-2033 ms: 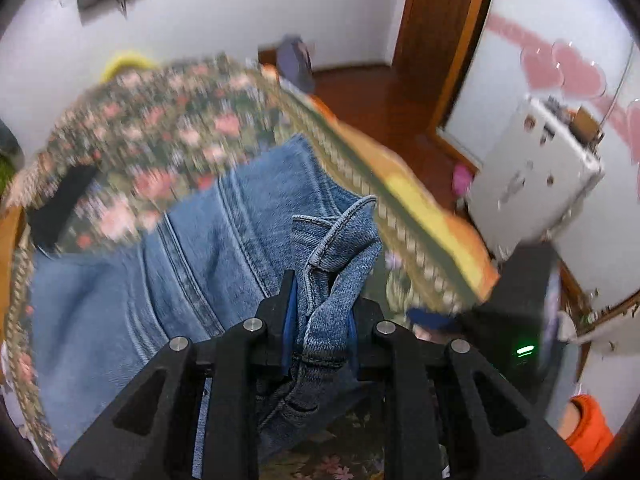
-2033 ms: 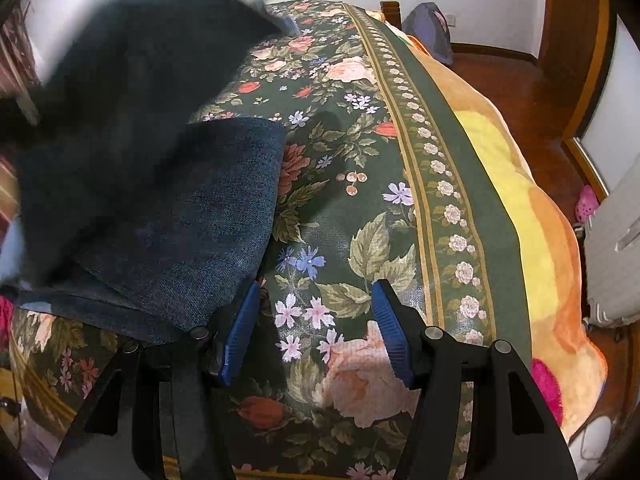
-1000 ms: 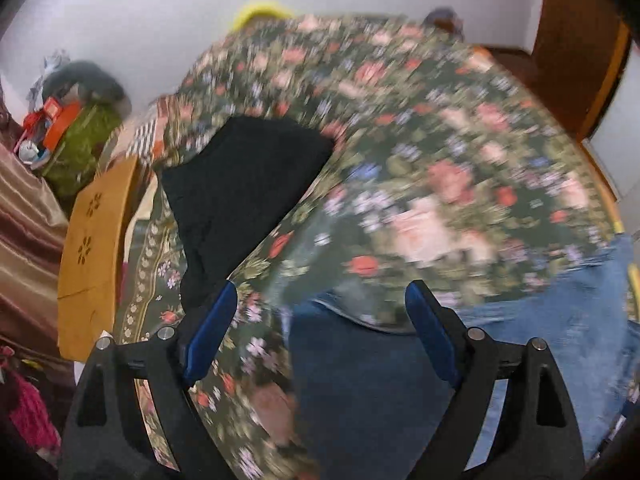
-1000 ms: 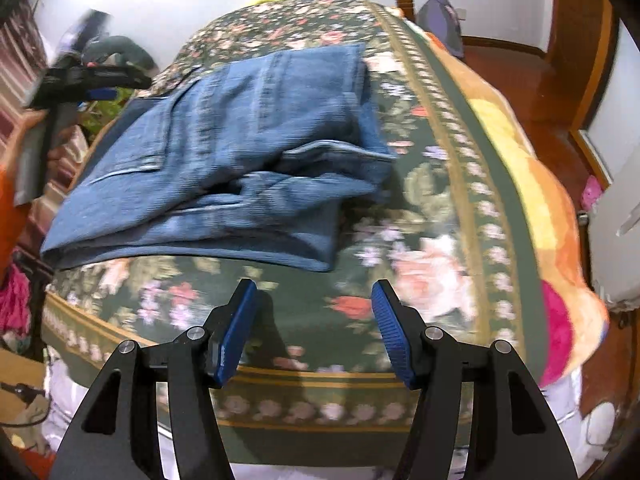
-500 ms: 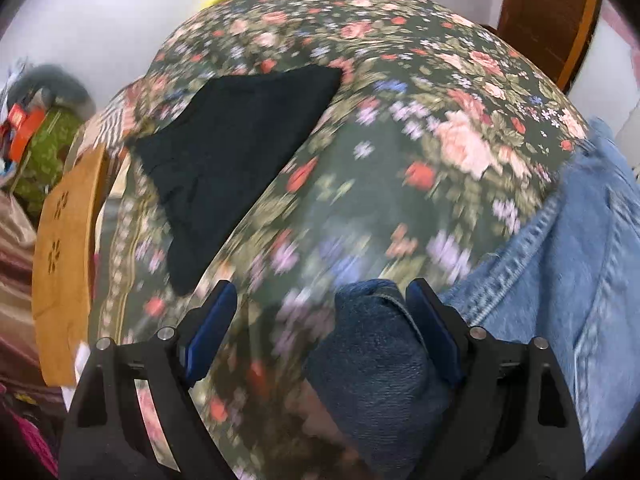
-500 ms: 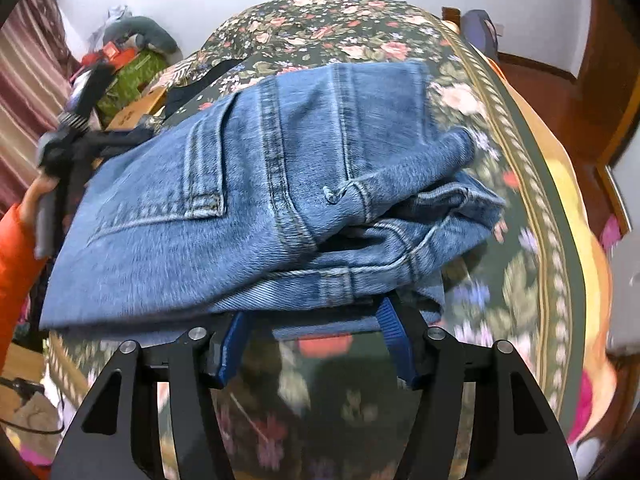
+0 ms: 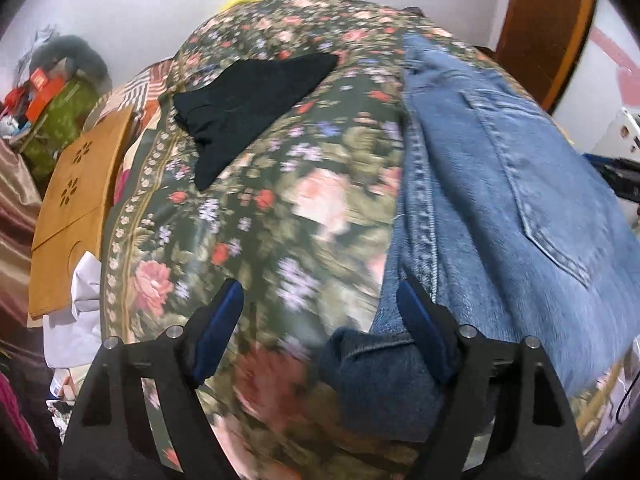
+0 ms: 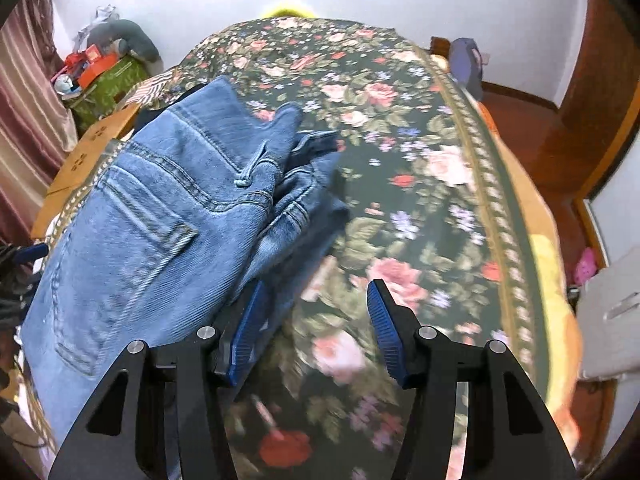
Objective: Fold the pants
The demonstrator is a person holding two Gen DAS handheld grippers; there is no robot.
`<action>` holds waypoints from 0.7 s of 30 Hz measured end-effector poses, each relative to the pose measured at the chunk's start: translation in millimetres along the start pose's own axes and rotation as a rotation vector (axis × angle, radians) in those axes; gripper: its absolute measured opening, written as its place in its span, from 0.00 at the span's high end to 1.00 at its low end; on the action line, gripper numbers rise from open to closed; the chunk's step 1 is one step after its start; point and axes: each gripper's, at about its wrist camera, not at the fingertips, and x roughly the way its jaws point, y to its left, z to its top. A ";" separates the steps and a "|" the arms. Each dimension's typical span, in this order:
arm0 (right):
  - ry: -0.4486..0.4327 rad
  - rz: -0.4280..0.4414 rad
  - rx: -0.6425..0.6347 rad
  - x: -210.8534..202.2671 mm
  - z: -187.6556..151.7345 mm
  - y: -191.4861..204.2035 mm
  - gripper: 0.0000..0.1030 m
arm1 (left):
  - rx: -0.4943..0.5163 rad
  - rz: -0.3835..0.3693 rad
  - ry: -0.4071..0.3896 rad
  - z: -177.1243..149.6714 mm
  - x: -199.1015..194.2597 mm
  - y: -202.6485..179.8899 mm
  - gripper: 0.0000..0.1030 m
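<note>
In the left wrist view, a tan wooden board with flower-shaped cut-outs [image 7: 76, 216] stands at the far left beside the bed. Next to it spreads the dark green bedspread printed with pink roses [image 7: 280, 208], and a black folded garment [image 7: 248, 100] lies flat on its far part. Low in the frame, the left gripper [image 7: 318, 334] points down at the bed with its 2 blue-padded fingers [image 7: 218, 334] set wide and closing; the left pad is over bare bedspread, and the right one meets the near edge of the folded blue denim jeans [image 7: 512, 200]. A dark blue corner of the denim sits between the pads, but they do not press on it. The jeans fill the right of this view, back pocket facing up, well apart from the black garment.

In the right wrist view, the same jeans [image 8: 160, 232] lie on the left of the bedspread [image 8: 420, 184], bunched in layers near the waistband. The right gripper [image 8: 316, 330] is about half open over the bed, holding nothing; its left pad [image 8: 246, 332] touches or just overlaps the jeans' right edge, and the right pad hangs over flowered cloth. Wooden floor [image 8: 532, 128] shows beyond the bed's right side.
</note>
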 end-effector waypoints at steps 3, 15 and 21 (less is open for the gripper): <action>-0.020 0.012 0.014 -19.7 -6.6 -8.0 0.50 | 0.005 0.000 -0.010 -1.9 -9.5 -15.7 0.22; -0.097 0.081 -0.053 -43.8 4.3 7.3 0.50 | 0.007 0.012 -0.168 83.5 -50.5 -31.0 0.18; -0.090 0.137 -0.032 -11.0 36.8 5.5 0.51 | 0.079 -0.045 -0.188 133.6 -24.1 -62.5 0.18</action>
